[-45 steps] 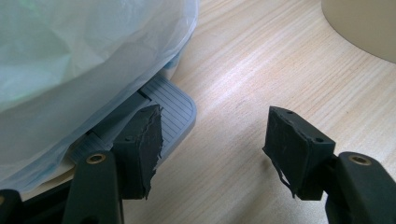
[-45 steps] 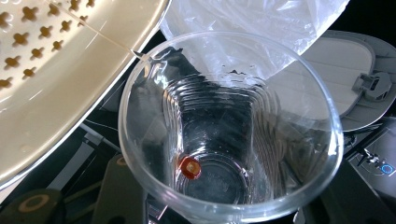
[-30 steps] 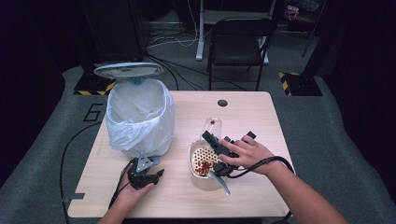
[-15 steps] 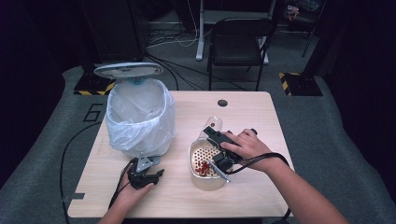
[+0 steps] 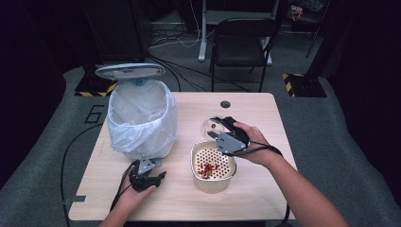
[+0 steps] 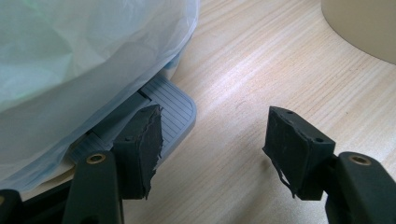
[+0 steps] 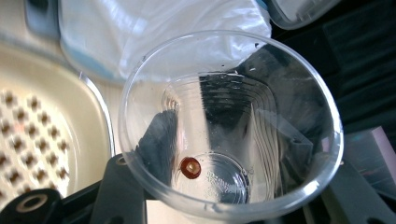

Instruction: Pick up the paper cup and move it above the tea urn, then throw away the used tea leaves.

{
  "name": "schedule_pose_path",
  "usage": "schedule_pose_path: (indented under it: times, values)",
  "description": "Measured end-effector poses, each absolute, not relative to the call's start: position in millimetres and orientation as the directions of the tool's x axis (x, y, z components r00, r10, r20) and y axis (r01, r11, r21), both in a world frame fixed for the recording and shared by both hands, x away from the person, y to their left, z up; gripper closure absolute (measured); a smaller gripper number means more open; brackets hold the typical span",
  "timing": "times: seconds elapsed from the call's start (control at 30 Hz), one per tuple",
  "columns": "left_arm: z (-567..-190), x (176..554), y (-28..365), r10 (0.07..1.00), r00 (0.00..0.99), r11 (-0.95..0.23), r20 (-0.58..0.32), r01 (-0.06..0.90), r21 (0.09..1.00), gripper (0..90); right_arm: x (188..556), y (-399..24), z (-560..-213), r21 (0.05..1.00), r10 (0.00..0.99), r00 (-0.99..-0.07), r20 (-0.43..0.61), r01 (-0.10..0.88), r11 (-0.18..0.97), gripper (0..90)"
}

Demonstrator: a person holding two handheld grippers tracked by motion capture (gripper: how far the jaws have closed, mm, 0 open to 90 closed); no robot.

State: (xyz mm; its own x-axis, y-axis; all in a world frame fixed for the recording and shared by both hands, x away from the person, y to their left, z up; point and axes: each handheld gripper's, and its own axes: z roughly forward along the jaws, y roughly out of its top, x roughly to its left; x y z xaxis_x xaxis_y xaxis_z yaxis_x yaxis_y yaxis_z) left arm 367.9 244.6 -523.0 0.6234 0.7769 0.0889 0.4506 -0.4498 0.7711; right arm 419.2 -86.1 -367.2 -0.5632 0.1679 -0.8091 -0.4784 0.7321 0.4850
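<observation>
Since a second ago the right gripper (image 5: 222,135) has been lifted off the strainer (image 5: 213,163) and swung toward the table's (image 5: 265,113) far edge, with the clear cup (image 5: 213,126) carried along and tipped on its side. Earlier the cup was held low over the strainer; now it is raised just beyond the strainer's far rim, near the middle of the table. This is read as the pour being about done: red bits (image 5: 208,169) lie on the strainer's perforated floor, and the cup is likely to be righted or taken toward the bin (image 5: 141,118) at the table's left edge. The left gripper (image 5: 147,178) has been kept where it was, near the front edge, just in front of the bin. From the right gripper view the cup (image 7: 229,126) is seen clamped between the two jaws, whose dark shapes are visible through its wall, and a single red piece (image 7: 190,167) is found stuck near its bottom, a detail too small to be told for certain from the high view. From the left gripper view the jaws are seen standing partly apart with nothing between them, over bare wood beside the bin's pedal (image 6: 163,109) and bag (image 6: 88,56); the pedal is barely made out from above. The open lid (image 5: 130,71) of the bin is seen from above.
</observation>
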Motion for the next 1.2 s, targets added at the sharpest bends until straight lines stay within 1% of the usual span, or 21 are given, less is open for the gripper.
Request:
schedule_pose_path:
  times: [0.07,0.1,0.13,0.3,0.47,0.53,0.57,0.6,0.63,0.67,0.77,0.87,1.0,1.2]
  values:
    - [-523.0,367.8,244.6,0.778,0.622,-0.448,0.087,0.453,0.771,36.8,424.1,-88.2,-362.6,0.560,0.219,-0.618,-0.755,-0.434,0.706,49.4]
    - [-523.0,367.8,244.6,0.778,0.622,-0.448,0.087,0.453,0.771,36.8,429.0,-90.0,-359.2,0.619,0.260,-0.659,-0.705,-0.394,0.680,49.4]
    - [-523.0,367.8,244.6,0.778,0.622,-0.448,0.087,0.453,0.771,36.8,429.0,-90.0,-359.2,0.619,0.260,-0.659,-0.705,-0.394,0.680,49.4]
    - [-523.3,368.0,244.7,0.778,0.622,-0.444,0.084,0.451,0.774,36.8,437.2,-92.8,-357.2,0.715,0.332,-0.732,-0.594,-0.291,0.636,49.1]
    - [-522.9,367.9,244.8,0.778,0.622,-0.447,0.085,0.454,0.771,36.8,444.3,-95.2,-357.4,0.798,0.399,-0.780,-0.482,-0.203,0.567,49.0]
    - [-522.9,367.9,244.7,0.778,0.622,-0.447,0.085,0.454,0.771,36.8,446.5,-95.2,-354.6,0.837,0.421,-0.809,-0.411,-0.151,0.527,49.0]
    - [-523.1,368.0,244.8,0.778,0.622,-0.445,0.084,0.453,0.772,36.8,448.2,-94.6,-350.4,0.864,0.437,-0.829,-0.350,-0.104,0.493,49.0]
    - [-523.1,368.0,244.8,0.778,0.622,-0.445,0.084,0.452,0.773,36.8,448.2,-94.6,-350.4,0.864,0.437,-0.829,-0.350,-0.104,0.493,49.0]
    - [-522.8,368.3,245.1,0.775,0.627,-0.449,0.084,0.451,0.771,36.8,450.0,-93.6,-346.2,0.887,0.453,-0.846,-0.281,-0.048,0.460,49.1]
    - [-522.8,368.3,245.1,0.775,0.627,-0.449,0.084,0.451,0.771,36.8,450.0,-93.6,-346.2,0.887,0.453,-0.846,-0.281,-0.048,0.460,49.1]
    - [-523.1,368.0,244.8,0.779,0.622,-0.444,0.083,0.453,0.773,36.8,453.2,-92.1,-340.7,0.909,0.487,-0.851,-0.196,0.029,0.417,49.3]
    - [-523.1,368.0,244.8,0.779,0.621,-0.443,0.082,0.454,0.773,36.8,456.5,-90.8,-333.5,0.929,0.513,-0.850,-0.122,0.083,0.360,49.3]
    - [-523.2,367.9,244.7,0.779,0.622,-0.444,0.084,0.452,0.773,36.8,459.0,-88.5,-324.7,0.936,0.524,-0.847,-0.086,0.111,0.333,49.3]
    - [-523.0,368.0,244.9,0.779,0.621,-0.445,0.084,0.454,0.772,36.8,462.9,-82.2,-312.0,0.934,0.541,-0.840,-0.052,0.151,0.325,49.3]
